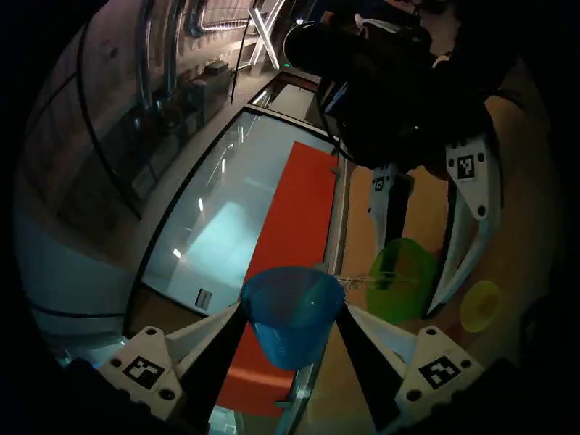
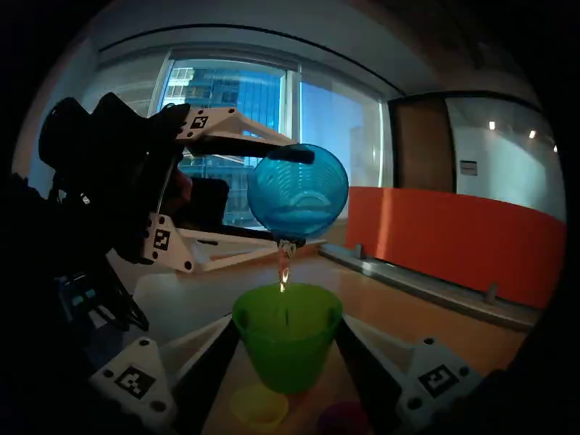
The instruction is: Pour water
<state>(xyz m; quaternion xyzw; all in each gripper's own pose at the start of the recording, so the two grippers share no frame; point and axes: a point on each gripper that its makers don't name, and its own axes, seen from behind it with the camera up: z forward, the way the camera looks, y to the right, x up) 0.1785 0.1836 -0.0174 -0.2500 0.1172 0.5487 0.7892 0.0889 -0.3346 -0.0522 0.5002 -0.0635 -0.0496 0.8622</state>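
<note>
A translucent blue cup (image 1: 290, 322) sits between the fingers of my left gripper (image 1: 290, 312), which is shut on it. In the right gripper view the blue cup (image 2: 297, 190) is tipped mouth-forward above a green cup (image 2: 288, 341), still clamped in the left gripper (image 2: 293, 197). A thin stream of water (image 2: 283, 270) falls from its rim into the green cup. My right gripper (image 2: 288, 326) is shut on the green cup and holds it upright. The left gripper view shows the green cup (image 1: 401, 279) clamped in the right gripper (image 1: 406, 279), just right of the blue cup.
A yellow cup (image 2: 259, 406) and a purple cup (image 2: 342, 418) stand on the wooden table (image 2: 391, 304) below the green cup; the yellow cup (image 1: 481, 304) lies right of it. An orange wall panel (image 2: 464, 239) and large windows (image 2: 217, 109) stand beyond.
</note>
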